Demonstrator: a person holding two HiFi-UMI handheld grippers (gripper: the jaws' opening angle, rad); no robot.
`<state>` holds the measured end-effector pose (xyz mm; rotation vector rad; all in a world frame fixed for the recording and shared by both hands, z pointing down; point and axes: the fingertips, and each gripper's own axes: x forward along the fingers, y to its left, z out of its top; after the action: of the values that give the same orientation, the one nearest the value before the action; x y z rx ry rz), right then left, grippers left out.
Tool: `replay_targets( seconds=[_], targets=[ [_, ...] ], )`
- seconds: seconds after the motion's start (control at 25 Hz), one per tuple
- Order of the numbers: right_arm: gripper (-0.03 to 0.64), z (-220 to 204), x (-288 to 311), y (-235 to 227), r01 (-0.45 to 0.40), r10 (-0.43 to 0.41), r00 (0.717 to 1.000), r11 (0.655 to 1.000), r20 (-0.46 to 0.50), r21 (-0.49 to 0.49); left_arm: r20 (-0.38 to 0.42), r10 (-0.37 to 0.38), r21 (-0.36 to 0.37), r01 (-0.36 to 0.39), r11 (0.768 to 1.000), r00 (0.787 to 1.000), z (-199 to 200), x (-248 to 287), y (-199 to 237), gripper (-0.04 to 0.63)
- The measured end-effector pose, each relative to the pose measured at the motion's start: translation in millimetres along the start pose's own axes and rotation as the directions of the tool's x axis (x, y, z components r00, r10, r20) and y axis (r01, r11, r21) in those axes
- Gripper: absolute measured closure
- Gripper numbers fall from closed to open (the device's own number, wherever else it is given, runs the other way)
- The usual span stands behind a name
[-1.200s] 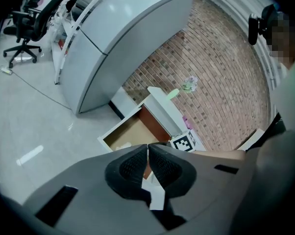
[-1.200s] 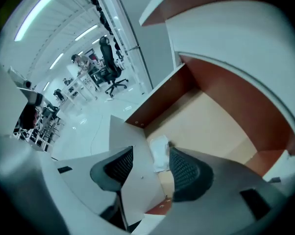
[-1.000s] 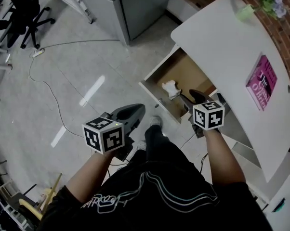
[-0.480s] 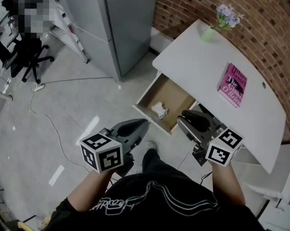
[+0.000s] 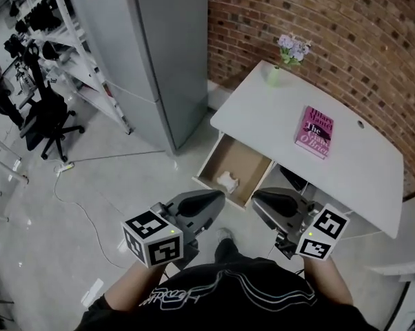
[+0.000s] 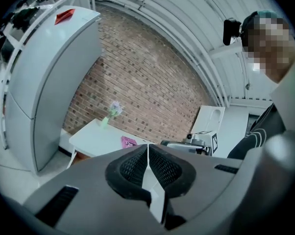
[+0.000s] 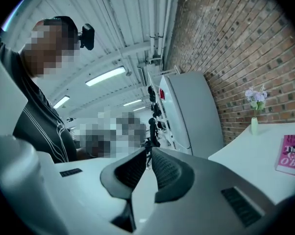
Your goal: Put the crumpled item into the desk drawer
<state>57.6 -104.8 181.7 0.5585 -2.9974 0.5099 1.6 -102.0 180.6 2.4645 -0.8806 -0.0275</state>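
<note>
The crumpled white item (image 5: 227, 181) lies inside the open desk drawer (image 5: 211, 165), near its front. The drawer sticks out from under the white desk (image 5: 262, 109). Both grippers are held close to the person's body, back from the drawer and apart from the item. My left gripper (image 5: 218, 200) has its jaws together with nothing between them; the left gripper view shows the same (image 6: 147, 148). My right gripper (image 5: 259, 200) is shut and empty too, its pads nearly meeting in the right gripper view (image 7: 148, 153).
A pink book (image 5: 314, 132) and a small vase of flowers (image 5: 276, 71) sit on the desk against a brick wall. A tall grey cabinet (image 5: 159, 47) stands left of the desk. An office chair (image 5: 45, 119) and a floor cable (image 5: 83, 198) are at the left.
The right gripper has pulled back from the drawer and shut, leaving the crumpled item inside. The head view has lifted, so the whole desk now shows.
</note>
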Motion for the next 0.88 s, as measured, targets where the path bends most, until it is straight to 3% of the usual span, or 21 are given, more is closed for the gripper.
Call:
replay_targets(
  seconds=[0.28,0.88],
  targets=[
    [0.561,-0.9,-27.6,26.8,0.002,-0.001,0.999,1.0,0.049,-0.027,0.009,-0.019,0.044,0.019,0.999,1.0,-2.5,-6.9,-42.6,0.571],
    [0.563,-6.8,-28.6,33.2,0.014,-0.014,1.0,1.0,0.025,0.002,0.023,-0.02,0.024,0.02,1.0,1.0,1.0,-14.0,-54.2,0.572]
  ],
)
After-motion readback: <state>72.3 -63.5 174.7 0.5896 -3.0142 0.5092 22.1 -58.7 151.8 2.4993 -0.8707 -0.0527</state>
